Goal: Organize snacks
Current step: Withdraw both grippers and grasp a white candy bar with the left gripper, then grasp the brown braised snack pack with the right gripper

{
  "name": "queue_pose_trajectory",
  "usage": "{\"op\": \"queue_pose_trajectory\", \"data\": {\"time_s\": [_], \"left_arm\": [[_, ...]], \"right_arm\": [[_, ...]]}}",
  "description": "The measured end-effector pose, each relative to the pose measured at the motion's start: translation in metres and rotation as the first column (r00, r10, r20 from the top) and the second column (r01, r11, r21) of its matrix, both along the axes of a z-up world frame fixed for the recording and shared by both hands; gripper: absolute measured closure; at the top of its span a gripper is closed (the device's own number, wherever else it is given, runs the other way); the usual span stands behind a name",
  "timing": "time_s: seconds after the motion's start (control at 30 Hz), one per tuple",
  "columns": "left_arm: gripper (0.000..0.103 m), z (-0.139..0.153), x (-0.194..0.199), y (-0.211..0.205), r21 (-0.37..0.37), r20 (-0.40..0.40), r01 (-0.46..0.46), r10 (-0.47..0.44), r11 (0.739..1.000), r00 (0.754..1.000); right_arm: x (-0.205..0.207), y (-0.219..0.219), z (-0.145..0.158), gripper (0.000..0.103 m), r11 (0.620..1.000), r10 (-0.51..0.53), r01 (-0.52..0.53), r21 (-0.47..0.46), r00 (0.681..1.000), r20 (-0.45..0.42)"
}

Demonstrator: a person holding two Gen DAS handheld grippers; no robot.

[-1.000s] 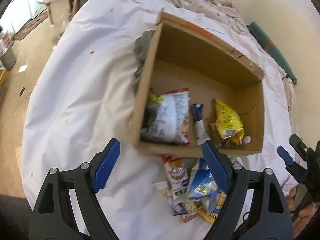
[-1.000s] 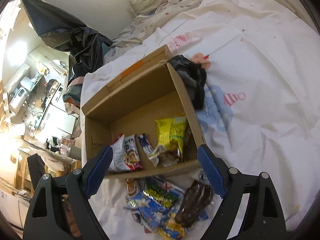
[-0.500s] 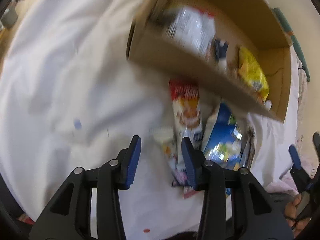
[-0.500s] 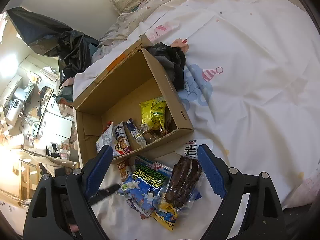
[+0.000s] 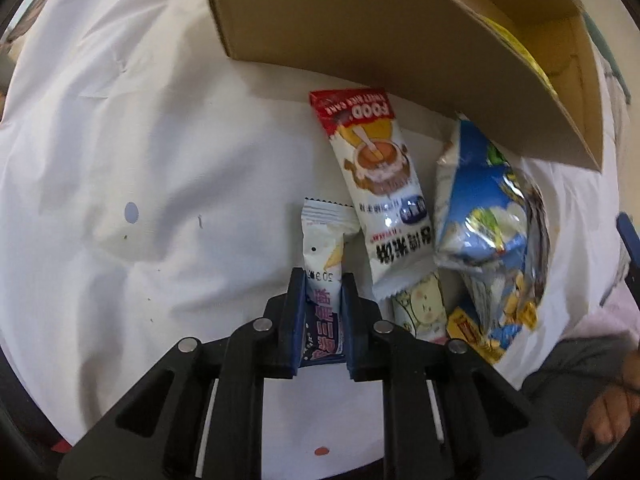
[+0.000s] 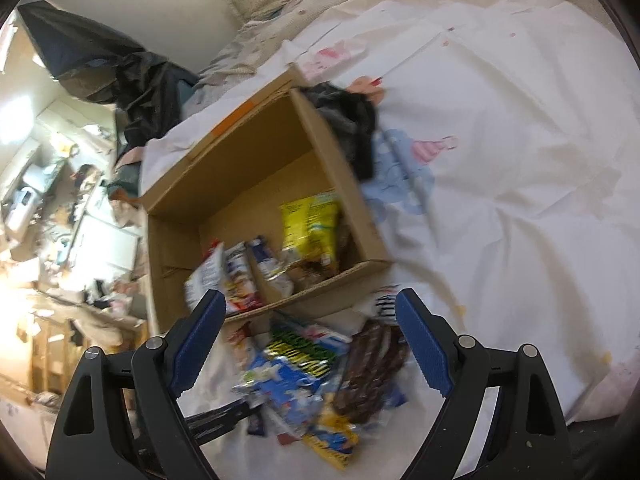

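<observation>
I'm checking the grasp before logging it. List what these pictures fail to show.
- Left wrist view: the left gripper is shut on the white packet; its fingers hide the packet's lower sides.
- Left wrist view: the box wall hides nearly all its contents.
- Right wrist view: motion blur makes the pile labels unreadable.
- Right wrist view: the open right gripper covers the pile's edges; the packet grasp cannot be made out.
</observation>
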State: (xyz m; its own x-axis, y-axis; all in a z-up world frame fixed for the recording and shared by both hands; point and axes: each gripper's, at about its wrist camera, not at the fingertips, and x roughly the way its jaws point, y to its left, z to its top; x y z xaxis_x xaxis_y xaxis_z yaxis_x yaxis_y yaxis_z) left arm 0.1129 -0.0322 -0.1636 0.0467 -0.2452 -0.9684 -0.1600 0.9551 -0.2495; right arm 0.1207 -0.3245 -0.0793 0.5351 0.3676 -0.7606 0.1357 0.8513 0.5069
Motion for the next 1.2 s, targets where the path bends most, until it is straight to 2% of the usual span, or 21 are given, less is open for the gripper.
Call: {"op": "queue_pose_trajectory", "data": {"time_s": [0.13,0.27,0.37,0.47,0.57,0.8,1.1,1.17,1.2], "left_arm": [[0.090,0.007,-0.001,0.008,0.009,0.011,-0.032,0.032,0.999,0.999],[0.090,0.025,0.001,0.021,0.054,0.069,-0.059,0.055,0.997,0.996],[0.090,0.035,0.001,0.023,0.059,0.105,-0.081,0.074,0.995,0.992],[0.090,0.038,-0.002,0.025,0.039,0.101,-0.098,0.094,0.994,0.990],[0.090,0.040,-0.004,0.032,0.031,0.098,-0.098,0.094,0.995,0.991],[0.090,0.047,0.002,0.030,0.012,0.107,-0.097,0.095,0.995,0.990],[0.089,0.054,0.003,0.043,-0.012,0.098,-0.103,0.104,0.995,0.990],[0.089,0.050,0.003,0.038,-0.013,0.098,-0.103,0.104,0.995,0.990],[0.089,0.050,0.002,0.039,-0.013,0.099,-0.104,0.105,0.994,0.990]], "right_arm": [[0.005,-0.009,-0.029,0.014,0.999,-0.008,0.013,0.032,0.989,-0.147],[0.007,-0.009,-0.061,0.014,0.998,0.014,0.006,0.067,0.957,-0.291],[0.005,0.000,-0.076,0.014,0.996,0.036,-0.008,0.084,0.938,-0.344],[0.007,0.013,-0.079,0.014,0.998,0.055,-0.037,0.056,0.932,-0.358],[0.013,0.028,-0.083,0.014,0.997,0.063,-0.071,-0.009,0.930,-0.363],[0.022,0.048,-0.090,0.014,0.980,0.104,-0.158,-0.117,0.922,-0.374],[0.018,0.042,-0.088,0.016,0.944,0.119,-0.223,-0.243,0.918,-0.379],[0.017,0.033,-0.085,0.016,0.940,0.092,-0.204,-0.273,0.924,-0.372],[0.016,0.028,-0.084,0.016,0.950,0.083,-0.186,-0.252,0.925,-0.370]]}}
